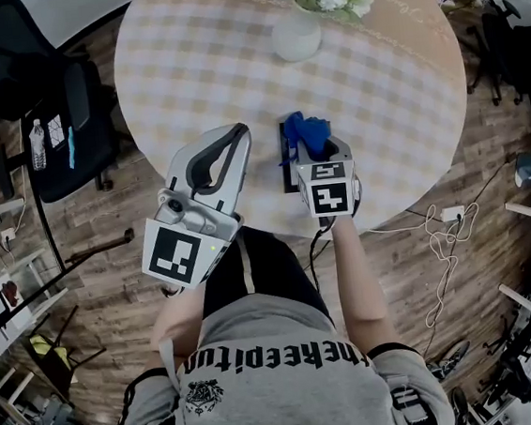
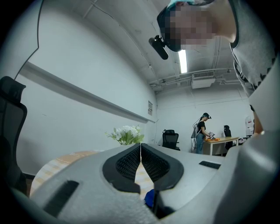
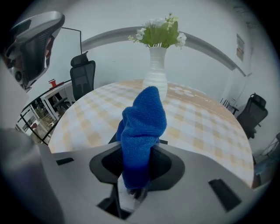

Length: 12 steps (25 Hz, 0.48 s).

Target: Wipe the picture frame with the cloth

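- Currently my right gripper (image 3: pixel 136 164) is clamped on the blue cloth (image 3: pixel 142 131), which pokes out past its jaw tips. The dark picture frame (image 1: pixel 288 169) lies flat on the checked tablecloth (image 1: pixel 212 61) just beneath those tips.
- My left gripper (image 2: pixel 140 148) is pinched closed on nothing, raised off to the right gripper's left.
- I'd tilt the right gripper so that cloth, not plastic, meets the frame, and press lightly — the frame may slide, so the left could steady it.

Round checked table (image 1: pixel 212 61) under the right gripper (image 1: pixel 316 150), white vase of flowers (image 1: pixel 297 36) beyond it, black office chair (image 1: pixel 67 114) to its left; wood-plank floor (image 1: pixel 88 225), white walls (image 2: pixel 87 65), ceiling strip light (image 2: pixel 183 61).
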### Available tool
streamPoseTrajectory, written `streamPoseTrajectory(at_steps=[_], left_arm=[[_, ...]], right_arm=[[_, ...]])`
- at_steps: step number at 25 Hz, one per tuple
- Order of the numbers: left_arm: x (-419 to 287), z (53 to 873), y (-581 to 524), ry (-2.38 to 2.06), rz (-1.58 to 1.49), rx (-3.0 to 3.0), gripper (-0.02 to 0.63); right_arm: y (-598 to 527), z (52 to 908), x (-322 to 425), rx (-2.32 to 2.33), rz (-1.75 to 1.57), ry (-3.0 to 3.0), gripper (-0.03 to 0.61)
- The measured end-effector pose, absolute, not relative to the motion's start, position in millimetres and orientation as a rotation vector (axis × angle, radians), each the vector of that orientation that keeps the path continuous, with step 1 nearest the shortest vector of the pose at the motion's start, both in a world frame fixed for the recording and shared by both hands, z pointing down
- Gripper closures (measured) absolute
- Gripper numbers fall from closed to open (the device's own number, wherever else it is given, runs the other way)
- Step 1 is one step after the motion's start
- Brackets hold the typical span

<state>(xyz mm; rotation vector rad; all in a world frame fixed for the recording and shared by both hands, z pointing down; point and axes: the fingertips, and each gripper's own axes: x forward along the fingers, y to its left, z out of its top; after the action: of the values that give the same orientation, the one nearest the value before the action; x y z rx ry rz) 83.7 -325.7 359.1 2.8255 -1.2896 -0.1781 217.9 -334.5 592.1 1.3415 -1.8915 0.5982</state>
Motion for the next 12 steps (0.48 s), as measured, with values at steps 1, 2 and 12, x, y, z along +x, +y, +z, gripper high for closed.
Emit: streamPoseTrajectory(at_steps=[1, 2, 12], left_arm=[[87.0, 358.5, -324.7, -1.289, -0.175, 2.827, 0.594], [88.1, 358.4, -324.5, -1.288, -0.174, 2.828, 0.594], [78.6, 358.4, -326.2, -1.276, -0.182, 2.828, 0.594]], right_arm=[[-333.8, 591.7, 223.4, 1.347, 0.599, -1.887, 0.46], [-333.6, 591.8, 227.0, 1.351, 0.601, -1.882, 0.46], [-334.9, 589.0, 239.8, 1.403, 0.618, -1.851, 0.459]])
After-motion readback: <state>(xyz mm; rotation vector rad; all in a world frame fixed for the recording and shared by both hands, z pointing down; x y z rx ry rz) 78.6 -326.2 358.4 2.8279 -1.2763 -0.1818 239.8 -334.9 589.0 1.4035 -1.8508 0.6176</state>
